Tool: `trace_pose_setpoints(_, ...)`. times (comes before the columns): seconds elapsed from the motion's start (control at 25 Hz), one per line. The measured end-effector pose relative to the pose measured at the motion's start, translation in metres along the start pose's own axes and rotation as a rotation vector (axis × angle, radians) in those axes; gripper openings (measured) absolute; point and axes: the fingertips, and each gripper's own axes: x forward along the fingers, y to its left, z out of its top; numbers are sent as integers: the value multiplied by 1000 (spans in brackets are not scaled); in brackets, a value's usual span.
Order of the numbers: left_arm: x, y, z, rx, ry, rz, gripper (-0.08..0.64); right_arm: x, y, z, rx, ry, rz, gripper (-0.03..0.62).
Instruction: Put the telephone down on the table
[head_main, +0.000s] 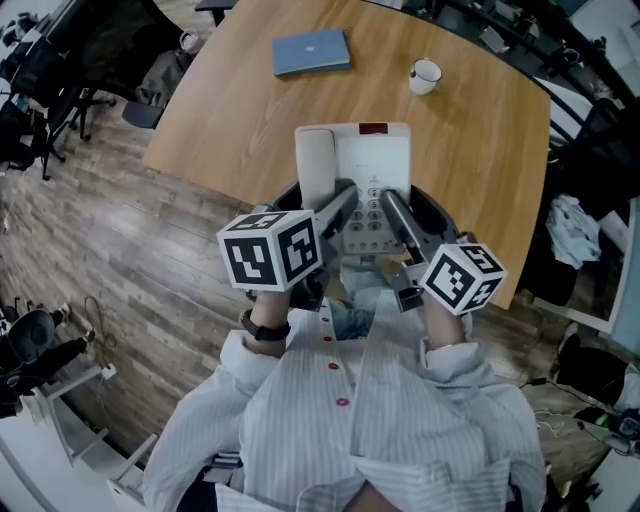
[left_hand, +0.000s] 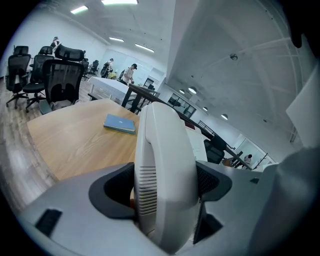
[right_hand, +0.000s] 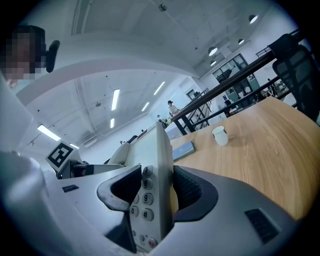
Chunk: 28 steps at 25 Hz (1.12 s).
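A white desk telephone (head_main: 355, 170) with its handset on the left side and a keypad hangs over the near edge of the wooden table (head_main: 250, 110), held between both grippers. My left gripper (head_main: 338, 207) is shut on the handset side; in the left gripper view the handset (left_hand: 165, 165) fills the space between the dark pads (left_hand: 117, 192). On the keypad side my right gripper (head_main: 396, 218) is shut on the telephone (right_hand: 152, 185), with number keys showing between its jaws. Whether the telephone touches the table cannot be told.
A blue book (head_main: 312, 52) and a white mug (head_main: 425, 76) lie on the table's far part, beyond the telephone. Black office chairs (head_main: 40, 70) stand on the wooden floor at the left. A heap of cloth (head_main: 575, 225) lies at the right.
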Motion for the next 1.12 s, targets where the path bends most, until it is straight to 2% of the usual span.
trace_pose_setpoints(0.16,37,-9,25,15,10,-13,364,14,-29,30,6,-16,-15,216)
trace_pose_setpoints(0.44,82,-26,48,43,26,-48,364,22,-65,62,10,-47,-50,216)
trace_pose_setpoints(0.88,117,-34,52,76,107,-120,364,20,-93,69,53,-81,-149,216)
trace_pose_setpoints(1.12,125,-31,61,105,163,-179,364,25,-92,71,84,-118,-214,215)
